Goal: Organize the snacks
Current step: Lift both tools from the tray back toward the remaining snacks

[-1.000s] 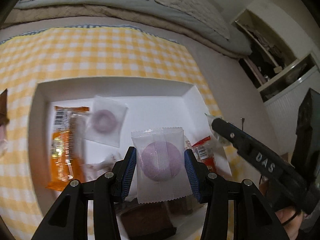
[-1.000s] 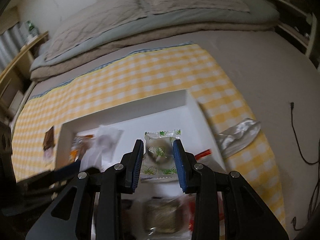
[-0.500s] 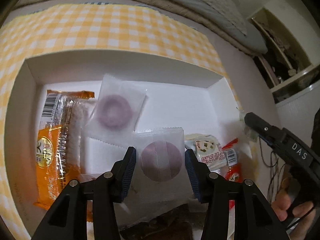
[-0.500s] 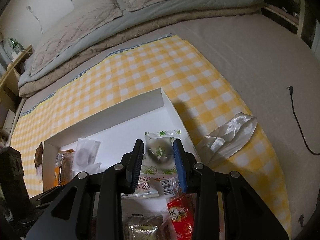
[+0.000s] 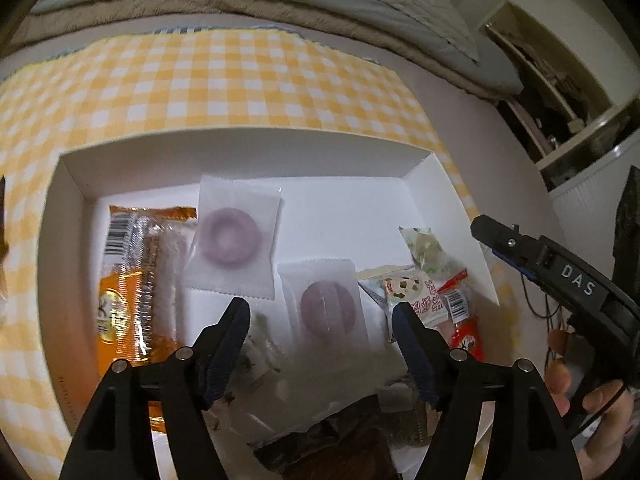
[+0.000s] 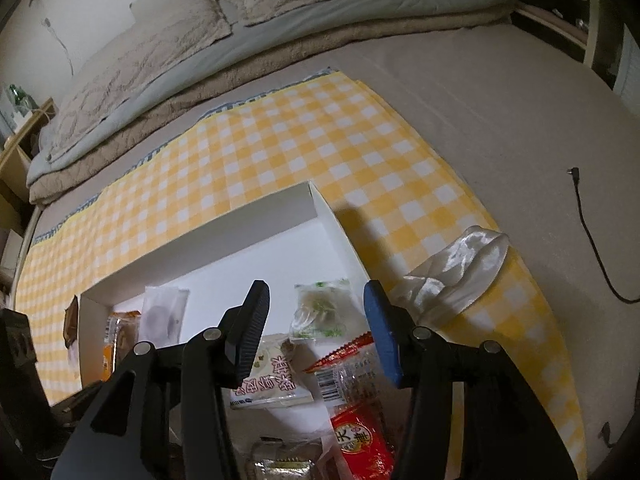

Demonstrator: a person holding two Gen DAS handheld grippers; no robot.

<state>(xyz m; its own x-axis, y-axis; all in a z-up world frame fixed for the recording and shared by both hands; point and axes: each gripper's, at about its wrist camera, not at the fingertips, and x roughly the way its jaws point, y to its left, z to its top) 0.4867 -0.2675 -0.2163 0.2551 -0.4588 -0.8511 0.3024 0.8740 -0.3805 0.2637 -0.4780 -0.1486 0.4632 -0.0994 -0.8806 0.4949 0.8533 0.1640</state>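
**Both tongs let go over the snack box**

The left tongs (image 5: 320, 312) point down into a white box (image 5: 240, 156). Their jaws are opening. A clear packet with a purple round snack (image 5: 326, 306) lies flat on the box floor between the blue pads, and the pads do not touch it. A second purple ring packet (image 5: 234, 240) lies at about 11 o'clock from it, and the two look to overlap a little at the edge. At 9 o'clock in the box lies a long orange packet (image 5: 132, 284). At 3 o'clock from the first purple packet is a small heap: a white packet with writing (image 5: 412, 296), a red packet (image 5: 464, 328) and a green-and-clear packet (image 5: 424, 246).

The right tongs (image 6: 316, 320) hang over the right end of the same box (image 6: 224, 236). Their jaws are opening too. The green-and-clear packet (image 6: 320, 312) lies in the box between the pads, with a gap on each side. Just below it, toward 6 o'clock, are the white packet with writing (image 6: 268, 376) and the red packet (image 6: 360, 432).

The box sits on a yellow checked cloth (image 6: 280, 152). A shiny white wrapper (image 6: 456, 272) lies on the cloth at 3 o'clock from the box. In the left view a hand (image 5: 588, 400) holds the right tongs.
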